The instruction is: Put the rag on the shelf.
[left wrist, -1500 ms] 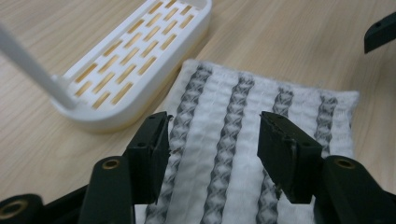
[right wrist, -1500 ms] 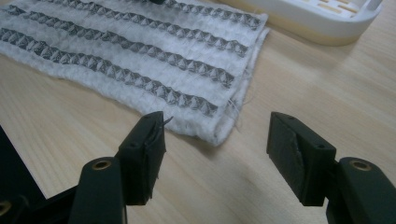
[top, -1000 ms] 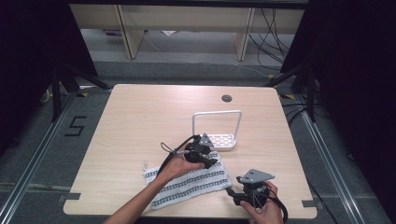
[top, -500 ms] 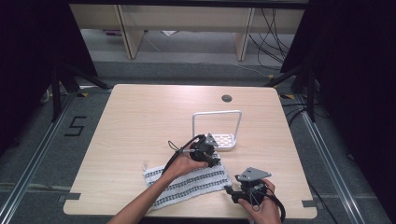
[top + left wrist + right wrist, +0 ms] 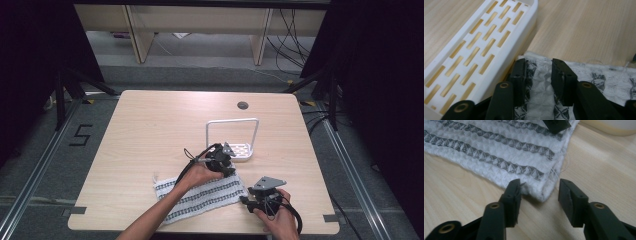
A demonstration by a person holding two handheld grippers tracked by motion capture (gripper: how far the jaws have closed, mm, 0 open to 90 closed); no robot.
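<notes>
A white towel with dark patterned stripes (image 5: pixel 200 197) lies flat near the table's front edge. My left gripper (image 5: pixel 226 167) rests on its far right end, beside the white slotted tray (image 5: pixel 474 45). Its jaws stand open with a fold of towel (image 5: pixel 537 82) between them in the left gripper view (image 5: pixel 537 76). My right gripper (image 5: pixel 248 200) is low at the towel's near right corner (image 5: pixel 544 193). In the right gripper view (image 5: pixel 539 192) its open jaws straddle that corner without touching it. The left gripper's black tip (image 5: pixel 555 125) shows farther along the towel.
The white tray (image 5: pixel 244 150) carries an upright white wire handle frame (image 5: pixel 232 121) just behind the towel. A round cable hole (image 5: pixel 243 105) sits near the table's far edge. The light wooden tabletop (image 5: pixel 150 135) stretches to the left and back.
The left gripper has shifted slightly toward the tray on the towel's end. The right gripper has edged forward and left toward the towel's corner.
</notes>
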